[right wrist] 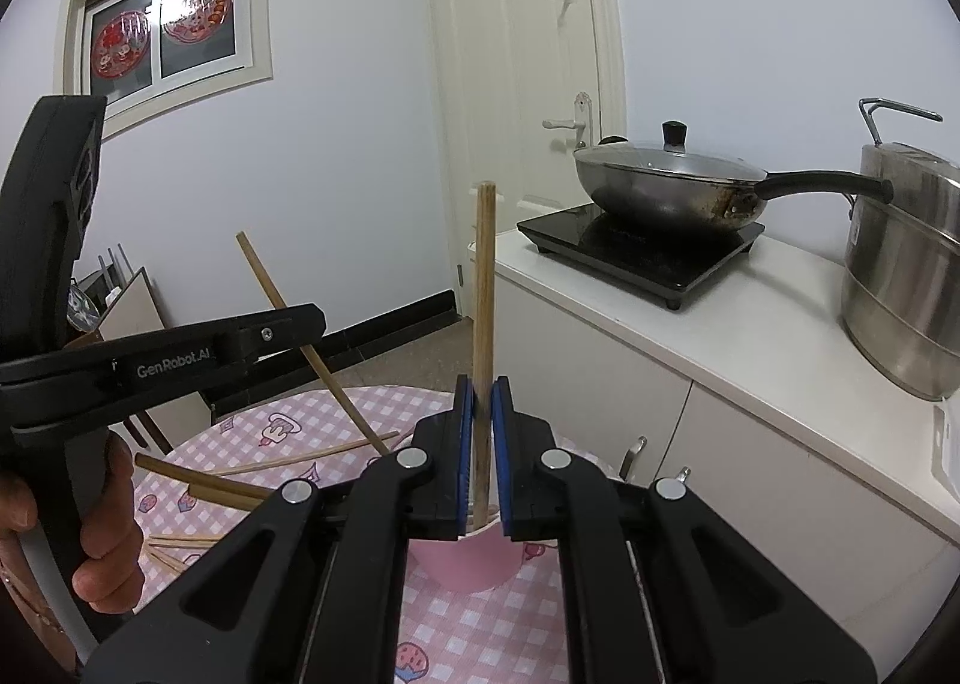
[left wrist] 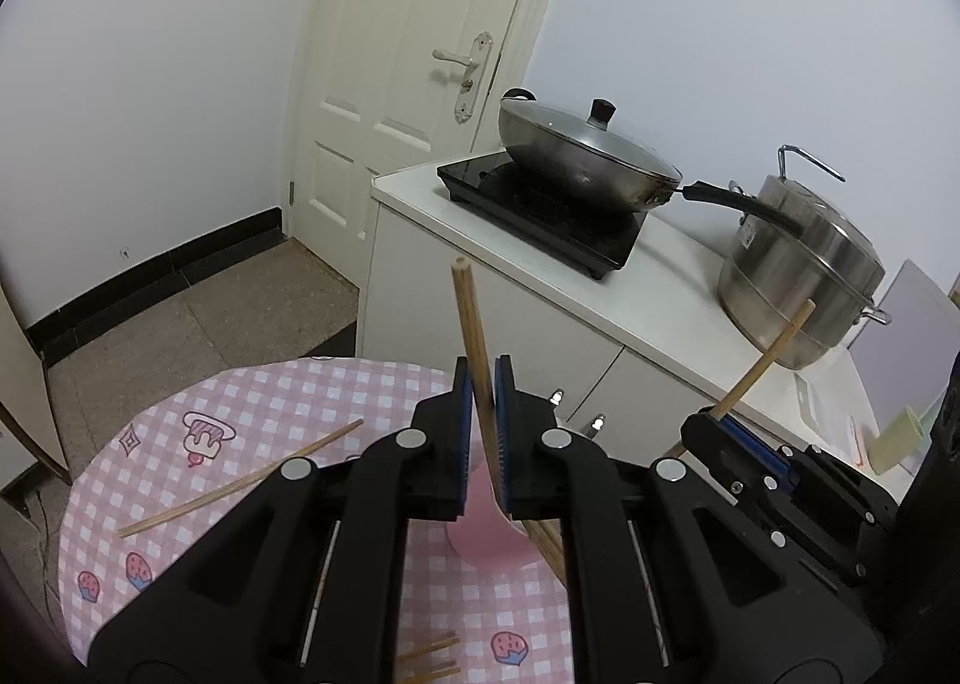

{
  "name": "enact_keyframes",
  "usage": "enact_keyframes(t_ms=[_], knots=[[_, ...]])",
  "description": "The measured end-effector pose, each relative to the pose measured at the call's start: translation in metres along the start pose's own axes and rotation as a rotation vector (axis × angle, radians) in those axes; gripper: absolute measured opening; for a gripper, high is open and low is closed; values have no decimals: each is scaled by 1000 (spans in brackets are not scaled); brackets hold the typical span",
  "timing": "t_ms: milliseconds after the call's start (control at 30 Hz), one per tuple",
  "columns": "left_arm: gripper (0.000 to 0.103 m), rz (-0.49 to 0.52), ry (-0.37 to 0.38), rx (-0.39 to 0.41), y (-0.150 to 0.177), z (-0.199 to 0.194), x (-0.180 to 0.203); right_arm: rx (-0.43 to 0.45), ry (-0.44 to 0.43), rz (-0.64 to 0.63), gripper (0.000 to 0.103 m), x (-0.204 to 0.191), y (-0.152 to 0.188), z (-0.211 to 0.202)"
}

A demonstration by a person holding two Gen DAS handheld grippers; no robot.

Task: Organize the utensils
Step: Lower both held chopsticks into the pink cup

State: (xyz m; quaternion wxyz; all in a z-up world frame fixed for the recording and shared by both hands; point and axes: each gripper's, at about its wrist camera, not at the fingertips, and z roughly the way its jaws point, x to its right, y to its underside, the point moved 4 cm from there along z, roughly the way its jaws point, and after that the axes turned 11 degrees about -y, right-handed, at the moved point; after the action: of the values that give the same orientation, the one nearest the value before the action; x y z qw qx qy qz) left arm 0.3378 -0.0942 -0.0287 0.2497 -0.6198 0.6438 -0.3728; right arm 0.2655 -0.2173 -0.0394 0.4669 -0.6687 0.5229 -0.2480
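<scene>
Holding one chopstick apiece, both claws stand over the pink cup [right wrist: 474, 558] on the checked tablecloth [left wrist: 270, 402]. The right gripper [right wrist: 479, 444] is pinched on a chopstick [right wrist: 483, 288] that stands near upright, its lower end just inside the cup's rim. The left gripper [left wrist: 483, 432] is pinched on a second chopstick [left wrist: 469, 318], tilted slightly left at the top; its lower end runs down toward the cup, though whether it has passed the rim is hidden by the fingers. Judged from this, the right claw is the nearer to release: its stick's long axis lines up with the cup's opening directly below. More chopsticks [left wrist: 240, 483] lie flat on the cloth to the left, well apart from the cup, not yet gathered.
</scene>
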Motion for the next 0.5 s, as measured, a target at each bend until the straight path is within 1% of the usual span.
enact_keyframes(t_ms=[33, 100, 133, 167, 200, 233, 333, 467, 500], knots=[[8, 4, -1, 0, 0, -1, 0, -2, 0, 3, 7, 1, 0, 0], [13, 2, -5, 3, 1, -5, 0, -5, 0, 10, 12, 0, 0, -1], [24, 2, -7, 9, 1, -8, -1, -4, -1, 14, 16, 0, 0, -3], [44, 0, -8, 16, 1, -10, -1, -2, -1, 17, 18, 0, 0, -4], [55, -6, -8, 37, 0, -17, -2, -1, -1, 18, 18, -1, 0, -5], [59, -8, -9, 51, 0, -20, -2, 0, 0, 19, 19, -2, 1, -7], [59, 23, -25, 63, 1, -31, 0, 5, -1, 25, 19, -3, 1, -11], [59, 41, -31, 76, 3, -43, 0, 23, 1, 29, 28, -10, 0, -23], [59, 45, -37, 82, 5, -48, -1, 26, 1, 26, 28, -12, 1, -25]])
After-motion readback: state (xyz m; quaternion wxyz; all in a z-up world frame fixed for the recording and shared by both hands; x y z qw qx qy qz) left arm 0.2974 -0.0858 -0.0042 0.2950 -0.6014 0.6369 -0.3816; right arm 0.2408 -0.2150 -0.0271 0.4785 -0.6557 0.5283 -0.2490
